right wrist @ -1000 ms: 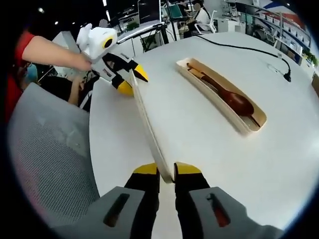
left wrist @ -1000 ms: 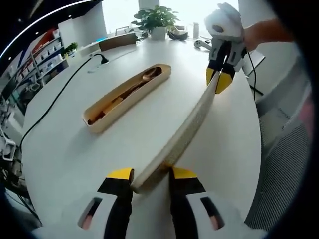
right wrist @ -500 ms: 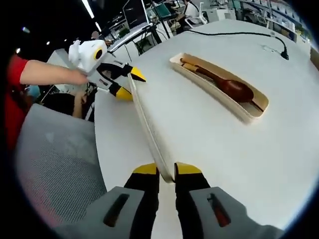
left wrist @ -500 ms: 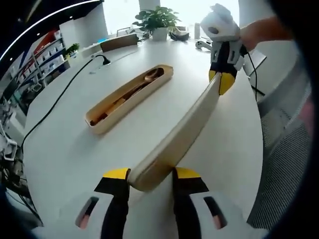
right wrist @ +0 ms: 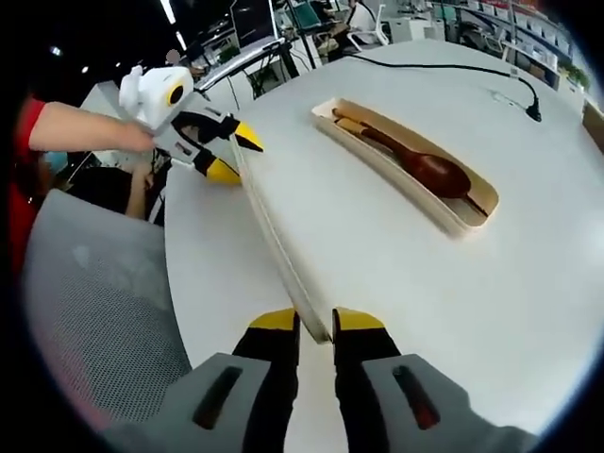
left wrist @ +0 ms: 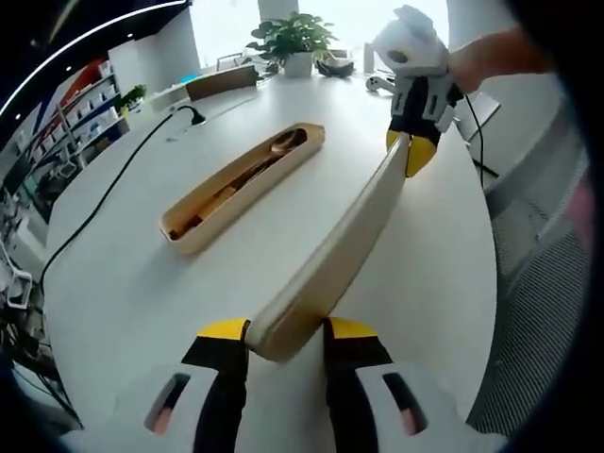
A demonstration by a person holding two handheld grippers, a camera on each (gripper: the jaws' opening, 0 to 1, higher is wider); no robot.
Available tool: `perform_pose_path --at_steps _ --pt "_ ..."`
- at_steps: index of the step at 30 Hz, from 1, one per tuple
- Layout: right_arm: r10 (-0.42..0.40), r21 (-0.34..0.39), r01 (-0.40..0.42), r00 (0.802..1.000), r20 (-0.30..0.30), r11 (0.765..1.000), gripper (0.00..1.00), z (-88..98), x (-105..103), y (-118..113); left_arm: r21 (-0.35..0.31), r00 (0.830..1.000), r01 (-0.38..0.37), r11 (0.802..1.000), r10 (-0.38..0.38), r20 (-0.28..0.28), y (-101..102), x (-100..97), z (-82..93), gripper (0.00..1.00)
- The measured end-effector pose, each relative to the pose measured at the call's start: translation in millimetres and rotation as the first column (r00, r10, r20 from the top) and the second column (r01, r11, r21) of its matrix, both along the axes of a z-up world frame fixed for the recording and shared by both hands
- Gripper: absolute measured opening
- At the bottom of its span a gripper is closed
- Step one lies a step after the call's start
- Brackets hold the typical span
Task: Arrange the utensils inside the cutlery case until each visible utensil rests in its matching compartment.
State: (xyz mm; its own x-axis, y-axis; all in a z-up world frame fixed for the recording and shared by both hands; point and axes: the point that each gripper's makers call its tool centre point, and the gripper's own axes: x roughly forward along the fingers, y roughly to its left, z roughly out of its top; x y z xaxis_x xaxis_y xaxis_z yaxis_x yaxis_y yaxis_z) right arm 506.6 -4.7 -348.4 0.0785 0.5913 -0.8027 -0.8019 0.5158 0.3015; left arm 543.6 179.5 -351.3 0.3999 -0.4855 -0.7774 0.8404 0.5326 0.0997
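A long beige case lid (left wrist: 344, 236) hangs above the white table (left wrist: 132, 283), held at both ends. My left gripper (left wrist: 283, 338) is shut on its near end, and my right gripper (left wrist: 408, 151) is shut on the far end. Seen from the right gripper view, the lid (right wrist: 274, 241) is nearly edge-on, running from my right gripper (right wrist: 314, 324) to my left gripper (right wrist: 235, 155). The open cutlery case (left wrist: 241, 179) lies apart on the table. It holds a dark wooden spoon (right wrist: 429, 172) and chopsticks (right wrist: 351, 123).
A black cable (left wrist: 104, 193) runs across the table to a plug (left wrist: 193, 113). A potted plant (left wrist: 294, 40) stands at the far edge. A grey mesh chair (right wrist: 94, 311) sits beside the table edge. A person's arm (right wrist: 80, 127) holds the left gripper.
The lid has rolled from nearly edge-on to showing its broad face in the left gripper view. Both grippers keep hold of its ends; the case has not moved.
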Motion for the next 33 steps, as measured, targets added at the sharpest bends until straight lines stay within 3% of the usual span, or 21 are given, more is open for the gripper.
perform_pose_path --at_steps 5,16,19,28,31,32,33 --pt "-0.033 0.021 0.033 0.999 -0.008 0.999 0.12 4.3 5 -4 0.009 1.000 0.018 1.000 -0.018 0.000 0 1.2 0.5 0.32" --pt "-0.068 -0.013 0.069 0.996 0.051 0.998 0.19 -1.9 14 -10 0.005 1.000 0.007 1.000 -0.007 -0.012 1 8.2 -0.7 0.38" --pt "-0.028 -0.066 0.035 0.993 0.115 0.997 0.23 -5.4 19 -15 0.014 1.000 0.014 1.000 -0.014 -0.013 0 9.6 -0.8 0.40" --pt "-0.013 -0.084 0.026 0.989 0.145 0.996 0.28 -3.5 24 -16 0.010 1.000 0.025 1.000 -0.025 -0.006 0 9.1 -0.9 0.43" --pt "0.026 -0.115 -0.006 0.985 0.170 0.993 0.33 -3.5 22 -18 0.031 0.999 0.047 0.998 -0.047 -0.001 2 8.2 -0.7 0.44" --pt "0.086 -0.149 -0.053 0.971 0.223 0.987 0.36 -1.3 24 -19 0.042 0.998 0.056 0.998 -0.057 0.009 3 8.1 0.8 0.46" --pt "0.099 -0.154 -0.064 0.967 0.233 0.986 0.39 -0.6 23 -19 0.019 0.996 0.078 0.997 -0.079 0.049 0 10.3 6.3 0.49"
